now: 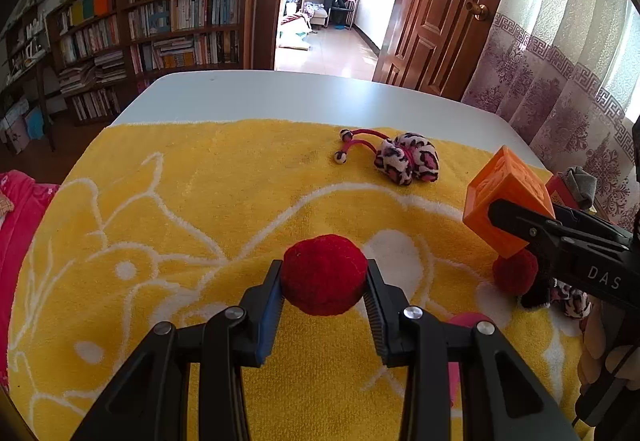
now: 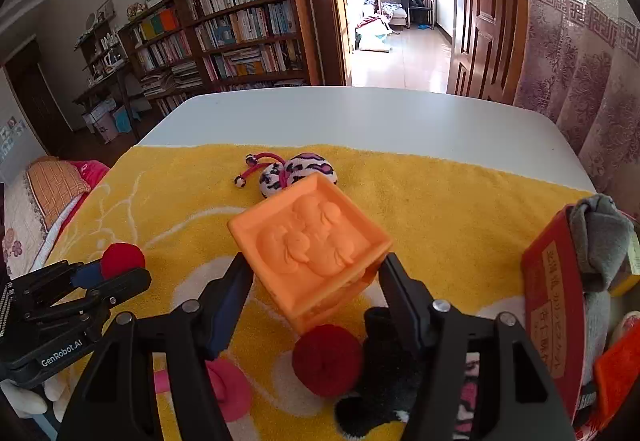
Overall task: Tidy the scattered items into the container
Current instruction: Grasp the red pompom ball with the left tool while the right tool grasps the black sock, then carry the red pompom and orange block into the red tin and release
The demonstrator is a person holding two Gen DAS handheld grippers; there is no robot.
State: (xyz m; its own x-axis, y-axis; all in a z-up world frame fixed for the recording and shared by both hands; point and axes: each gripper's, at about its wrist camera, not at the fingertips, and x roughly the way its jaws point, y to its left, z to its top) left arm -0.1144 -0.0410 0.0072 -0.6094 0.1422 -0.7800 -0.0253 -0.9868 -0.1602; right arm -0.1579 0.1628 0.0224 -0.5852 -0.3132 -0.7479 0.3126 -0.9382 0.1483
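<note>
Nearest, the left gripper is clenched on a red pompom above the yellow towel. Toward the towel's right edge, the right gripper grasps a tilted orange cube, above a second red pompom. Farther, near the towel's far edge, lies a leopard-print hair tie. A red box stands at the right edge.
</note>
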